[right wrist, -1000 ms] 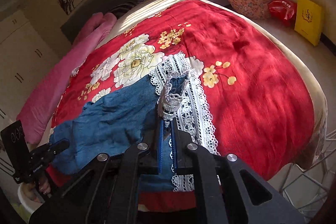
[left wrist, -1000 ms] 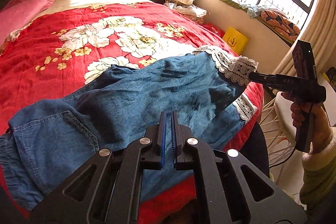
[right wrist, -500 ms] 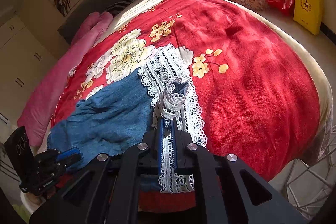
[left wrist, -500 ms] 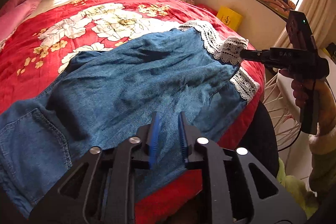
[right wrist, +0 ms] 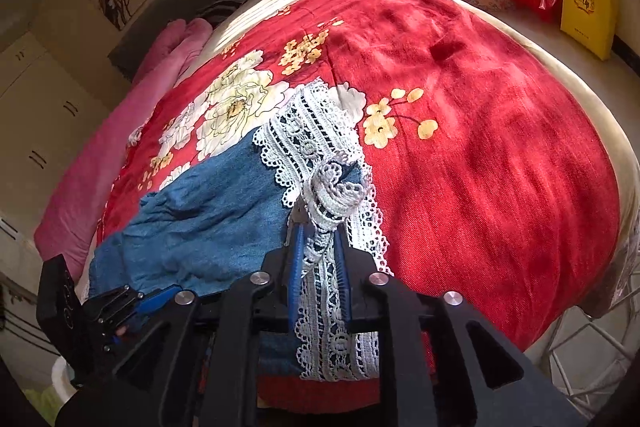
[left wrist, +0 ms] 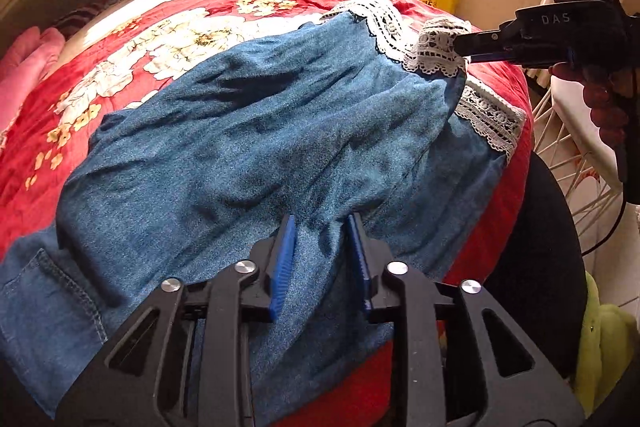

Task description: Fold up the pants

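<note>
The denim pants (left wrist: 248,147) lie spread on the red floral bedspread (right wrist: 480,147). The right gripper (right wrist: 318,227) pinches the lace hem (right wrist: 336,191), lifting it; the left gripper (left wrist: 320,227) hovers parted over mid-leg. Likely next: carry the hem toward the waist

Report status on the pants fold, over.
Left gripper open over the denim, holding nothing. Right gripper shut on the lace hem. Pants spread on the red bedspread, unfolded. Nothing in the way.
</note>
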Tool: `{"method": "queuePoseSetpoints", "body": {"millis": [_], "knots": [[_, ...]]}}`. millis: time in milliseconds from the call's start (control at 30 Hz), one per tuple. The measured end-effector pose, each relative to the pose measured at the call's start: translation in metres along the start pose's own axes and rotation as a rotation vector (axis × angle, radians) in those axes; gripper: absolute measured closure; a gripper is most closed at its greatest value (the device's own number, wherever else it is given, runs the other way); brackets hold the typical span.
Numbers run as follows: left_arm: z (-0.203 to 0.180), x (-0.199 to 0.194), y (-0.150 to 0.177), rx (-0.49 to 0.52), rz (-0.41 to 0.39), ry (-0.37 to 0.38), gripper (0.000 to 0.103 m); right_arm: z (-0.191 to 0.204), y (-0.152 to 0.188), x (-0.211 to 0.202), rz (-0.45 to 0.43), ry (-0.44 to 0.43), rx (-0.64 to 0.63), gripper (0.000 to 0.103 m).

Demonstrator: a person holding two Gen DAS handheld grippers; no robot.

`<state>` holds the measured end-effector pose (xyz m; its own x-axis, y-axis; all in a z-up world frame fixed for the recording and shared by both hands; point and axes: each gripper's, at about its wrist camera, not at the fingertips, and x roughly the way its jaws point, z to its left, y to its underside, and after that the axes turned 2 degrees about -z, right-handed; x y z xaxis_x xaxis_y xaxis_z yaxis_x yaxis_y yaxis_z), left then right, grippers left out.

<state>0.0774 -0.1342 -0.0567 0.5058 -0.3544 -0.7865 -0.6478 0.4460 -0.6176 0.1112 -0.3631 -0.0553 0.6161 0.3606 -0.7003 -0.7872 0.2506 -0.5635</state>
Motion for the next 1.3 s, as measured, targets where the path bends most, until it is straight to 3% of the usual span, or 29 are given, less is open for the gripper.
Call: {"method": "queuePoseSetpoints", "body": {"millis": [33, 100, 200, 467, 800, 900, 967, 1000, 1100, 1167, 1300], "knots": [[0.001, 0.000, -0.001, -0.006, -0.001, 0.008, 0.095, 0.000, -0.001, 0.001, 0.001, 0.012, 0.003, 0.068], [0.002, -0.002, -0.001, -0.005, -0.001, 0.025, 0.102, -0.001, -0.002, 0.003, -0.001, 0.010, 0.013, 0.067], [0.007, -0.009, -0.002, -0.019, -0.009, 0.054, 0.103, 0.004, -0.005, 0.000, -0.022, 0.007, -0.019, 0.095], [0.008, -0.052, 0.006, -0.021, -0.052, 0.134, 0.103, 0.009, 0.012, -0.038, -0.060, -0.039, -0.003, 0.095], [-0.002, -0.030, 0.029, 0.019, 0.023, 0.156, 0.103, -0.016, 0.063, -0.028, 0.057, 0.024, 0.047, 0.092], [0.000, -0.024, 0.032, 0.012, 0.034, 0.160, 0.099, -0.019, 0.065, -0.031, 0.070, 0.021, 0.041, 0.087], [0.002, -0.024, 0.034, -0.002, 0.034, 0.171, 0.096, -0.017, 0.063, -0.043, 0.049, 0.074, 0.015, 0.072], [0.002, -0.027, 0.035, -0.008, 0.028, 0.172, 0.089, -0.015, 0.062, -0.051, 0.023, 0.100, 0.000, 0.067], [0.005, -0.038, 0.031, -0.012, 0.008, 0.173, 0.070, -0.006, 0.052, -0.075, -0.079, 0.145, -0.063, 0.065], [0.008, -0.048, 0.026, -0.020, -0.019, 0.164, 0.069, 0.008, 0.047, -0.079, -0.125, 0.121, -0.129, 0.065], [0.016, -0.058, 0.011, -0.053, -0.070, 0.106, 0.057, 0.036, 0.044, -0.046, -0.065, 0.031, -0.216, 0.065]]}}
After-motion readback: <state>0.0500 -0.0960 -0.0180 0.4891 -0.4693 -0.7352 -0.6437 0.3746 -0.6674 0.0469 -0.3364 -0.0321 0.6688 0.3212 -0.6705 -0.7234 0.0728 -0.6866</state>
